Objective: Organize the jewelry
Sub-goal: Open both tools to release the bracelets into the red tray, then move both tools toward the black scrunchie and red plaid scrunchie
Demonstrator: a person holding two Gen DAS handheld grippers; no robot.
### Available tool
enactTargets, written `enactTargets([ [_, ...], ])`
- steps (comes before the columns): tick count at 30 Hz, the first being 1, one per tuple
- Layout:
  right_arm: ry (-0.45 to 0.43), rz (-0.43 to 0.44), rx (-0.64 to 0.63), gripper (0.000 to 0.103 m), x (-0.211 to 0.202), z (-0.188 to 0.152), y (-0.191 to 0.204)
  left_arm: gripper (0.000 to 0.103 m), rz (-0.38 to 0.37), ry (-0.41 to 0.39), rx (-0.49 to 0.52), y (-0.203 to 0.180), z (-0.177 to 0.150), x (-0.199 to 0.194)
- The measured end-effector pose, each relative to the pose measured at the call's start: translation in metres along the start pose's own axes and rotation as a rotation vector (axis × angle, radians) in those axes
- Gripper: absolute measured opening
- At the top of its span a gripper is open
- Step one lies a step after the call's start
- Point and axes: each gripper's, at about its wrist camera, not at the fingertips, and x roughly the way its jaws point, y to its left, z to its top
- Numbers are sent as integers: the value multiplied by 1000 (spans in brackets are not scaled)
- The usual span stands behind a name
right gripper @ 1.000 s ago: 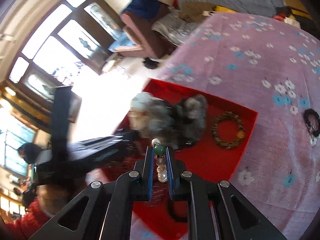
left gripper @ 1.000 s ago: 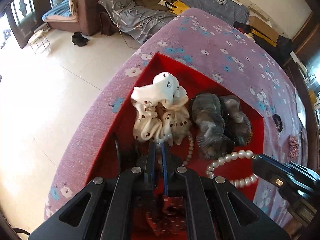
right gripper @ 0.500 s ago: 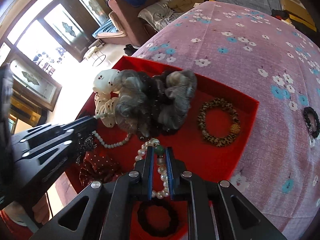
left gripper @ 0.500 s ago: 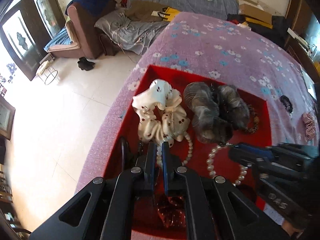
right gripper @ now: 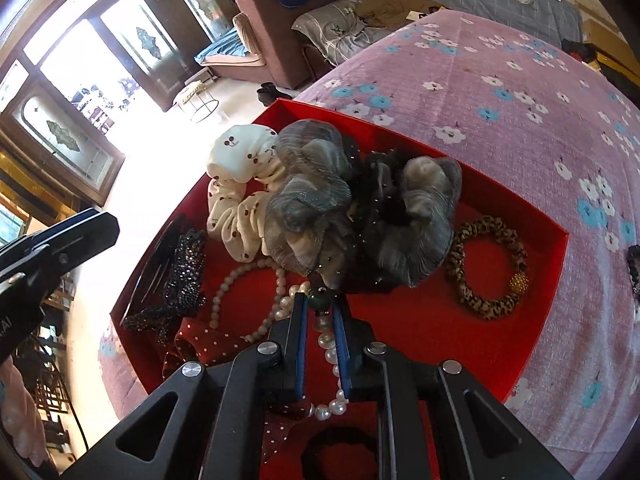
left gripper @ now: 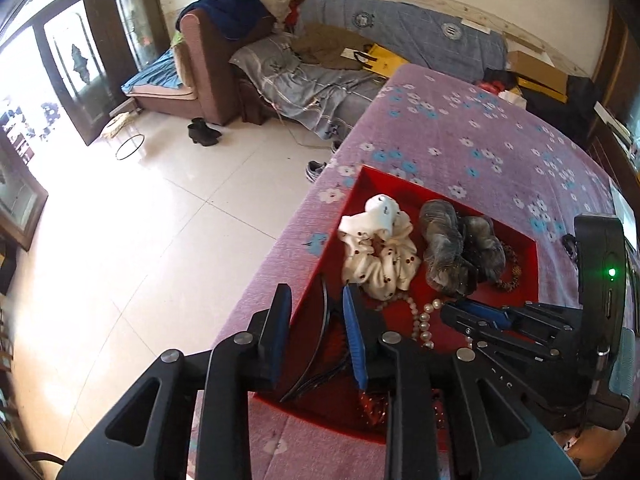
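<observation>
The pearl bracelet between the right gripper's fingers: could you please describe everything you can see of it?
The pearl bracelet is a strand of round, glossy white beads with one dark green bead at its top. It lies draped over the floor of the red tray, running between the fingers of the right gripper, which stand narrowly apart around the green bead; whether they still pinch it is unclear. Its upper end reaches the grey scrunchie, and its lower loop rests on a dark red dotted bow.
</observation>
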Motion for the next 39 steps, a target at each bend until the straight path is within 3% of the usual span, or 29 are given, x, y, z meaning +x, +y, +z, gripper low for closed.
enactTargets([
  [3,-15,1,7,27,-4,0,0,31,14,-4,-10,1,-2,-4],
  [17,-126,-2,-22,34,-68,-22,1,41,69,-52,21,-26,-5,-31],
  [26,-182,-25,-9,38,-115,-61,-16,48,88,-102,79,-68,-16,-63],
  [39,-195,-64,45,41,-161,-122,-67,49,73,-114,136,-136,-39,-90],
])
